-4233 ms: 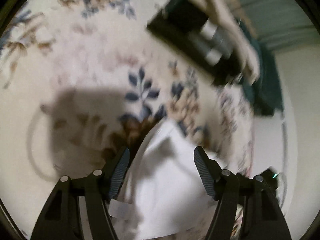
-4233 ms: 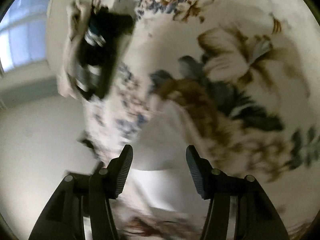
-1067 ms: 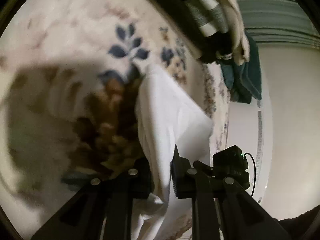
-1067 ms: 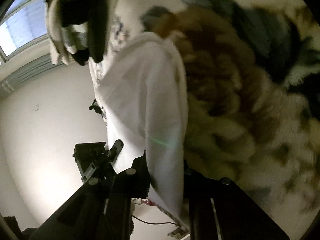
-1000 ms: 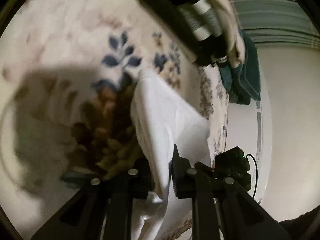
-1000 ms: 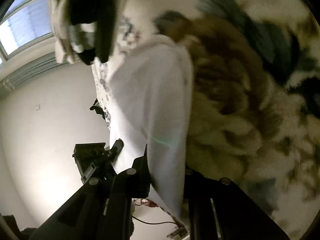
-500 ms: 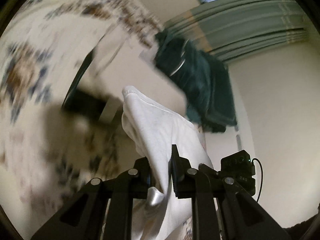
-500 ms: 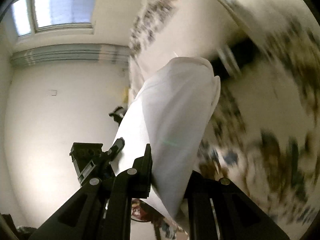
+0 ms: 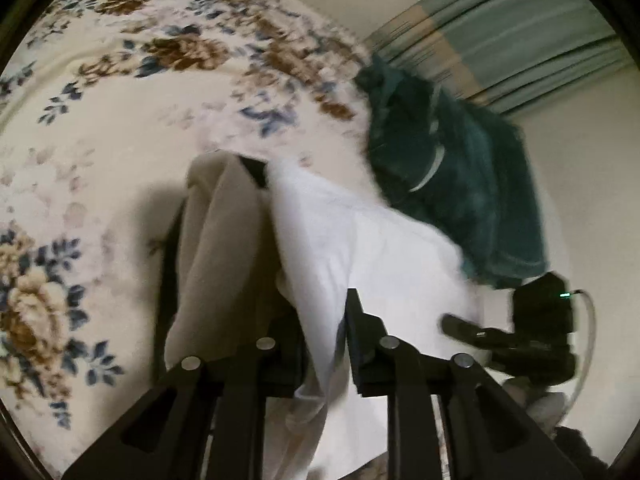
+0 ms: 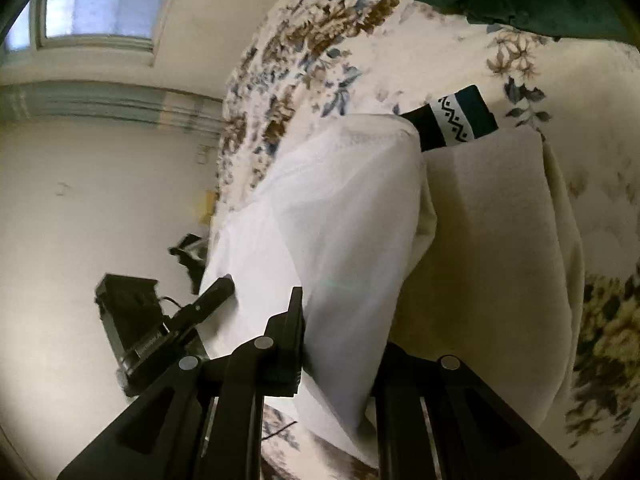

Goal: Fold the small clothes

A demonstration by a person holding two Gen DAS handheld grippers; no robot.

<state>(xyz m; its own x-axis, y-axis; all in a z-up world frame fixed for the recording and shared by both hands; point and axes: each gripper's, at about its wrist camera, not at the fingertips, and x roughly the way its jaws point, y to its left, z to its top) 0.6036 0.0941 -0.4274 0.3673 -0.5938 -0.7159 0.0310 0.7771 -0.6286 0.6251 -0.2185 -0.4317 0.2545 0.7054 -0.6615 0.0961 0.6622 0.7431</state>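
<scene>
Hiding both pinch spots, the white cloth [image 9: 360, 240] [image 10: 340, 208] sits clamped in each hand-held gripper [image 9: 324, 344] [image 10: 340, 344] (green towel [image 9: 460, 184] behind, beige cloth [image 10: 492, 220] beside).

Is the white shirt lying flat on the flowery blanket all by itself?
No, the white shirt is pinched in the right gripper and draped over a cream folded garment, not flat on the floral blanket.
</scene>
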